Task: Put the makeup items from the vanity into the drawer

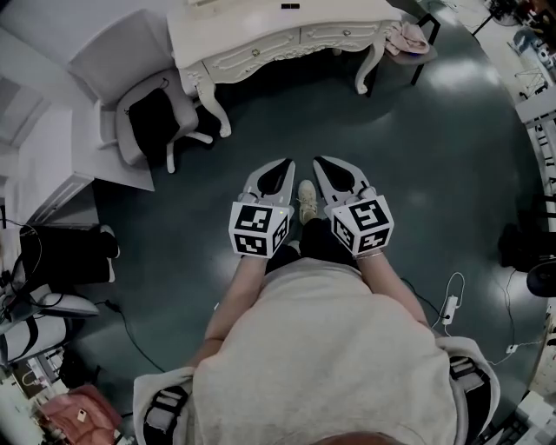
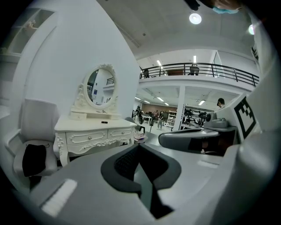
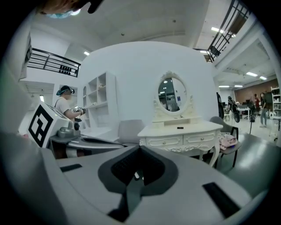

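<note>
A white carved vanity (image 1: 261, 39) with an oval mirror (image 2: 101, 85) stands a few steps ahead of me. Its two front drawers (image 2: 90, 137) (image 3: 169, 141) are closed. On its top lies a small dark item (image 1: 290, 6) (image 2: 104, 122) (image 3: 180, 128); other makeup items are too small to make out. I hold both grippers side by side at waist height, pointing at the vanity and far from it. My left gripper (image 1: 286, 162) (image 2: 139, 146) is shut with nothing in it. So is my right gripper (image 1: 319, 160) (image 3: 140, 148).
A grey chair (image 1: 152, 117) with a black cushion stands left of the vanity. A stool with pink cloth (image 1: 408, 39) stands at its right. White shelves (image 3: 99, 103) line the left wall. Cables and a power strip (image 1: 449, 306) lie on the dark floor. A person (image 3: 66, 105) stands nearby.
</note>
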Demonstrator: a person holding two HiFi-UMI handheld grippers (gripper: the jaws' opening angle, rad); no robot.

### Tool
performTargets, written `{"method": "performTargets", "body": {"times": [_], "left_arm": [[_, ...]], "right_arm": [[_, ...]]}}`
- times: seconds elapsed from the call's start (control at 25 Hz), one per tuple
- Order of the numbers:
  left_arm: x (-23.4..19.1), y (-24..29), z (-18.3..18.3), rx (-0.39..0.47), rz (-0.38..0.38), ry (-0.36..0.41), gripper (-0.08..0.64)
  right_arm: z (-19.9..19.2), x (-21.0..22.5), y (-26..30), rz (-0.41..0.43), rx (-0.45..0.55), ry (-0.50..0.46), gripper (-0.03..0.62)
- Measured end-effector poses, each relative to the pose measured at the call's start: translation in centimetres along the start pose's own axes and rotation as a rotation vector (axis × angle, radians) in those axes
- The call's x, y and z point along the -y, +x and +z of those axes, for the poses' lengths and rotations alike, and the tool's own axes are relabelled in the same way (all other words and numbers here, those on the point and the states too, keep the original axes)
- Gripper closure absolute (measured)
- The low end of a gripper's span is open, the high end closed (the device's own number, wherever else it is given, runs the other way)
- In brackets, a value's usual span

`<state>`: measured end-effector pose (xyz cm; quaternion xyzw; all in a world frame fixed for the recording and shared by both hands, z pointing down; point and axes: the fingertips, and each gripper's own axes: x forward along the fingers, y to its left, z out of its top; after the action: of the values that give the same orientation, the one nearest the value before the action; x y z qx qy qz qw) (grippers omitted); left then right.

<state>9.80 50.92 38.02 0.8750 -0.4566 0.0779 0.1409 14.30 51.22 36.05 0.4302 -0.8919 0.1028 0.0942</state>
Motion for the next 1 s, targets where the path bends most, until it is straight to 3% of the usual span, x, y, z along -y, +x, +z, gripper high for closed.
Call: {"method": "performTargets", "body": {"times": [0.16, 0.36, 0.72, 1.0], "left_arm": [[-2.4, 3.9, 2.2, 0.022, 0.005, 0.026, 0.551], [-5.7, 9.6, 5.4, 0.023, 0.023, 0.076, 0.551], [-10.3, 18.6, 11.0, 0.115, 0.084, 0.043, 0.551], [-12.2, 22.2, 11.5, 0.085, 0.116, 0.013, 0.551]], "right_arm": [[1.3, 3.5, 3.6, 0.012, 0.013, 0.018, 0.583], [5.4, 8.3, 8.3, 0.032, 0.056, -0.026, 0.583], [8.8, 17.0, 15.5, 0.05, 0.058, -0.045, 0.583], [8.9, 20.5, 18.1, 0.063, 0.035, 0.005, 0.583]]}}
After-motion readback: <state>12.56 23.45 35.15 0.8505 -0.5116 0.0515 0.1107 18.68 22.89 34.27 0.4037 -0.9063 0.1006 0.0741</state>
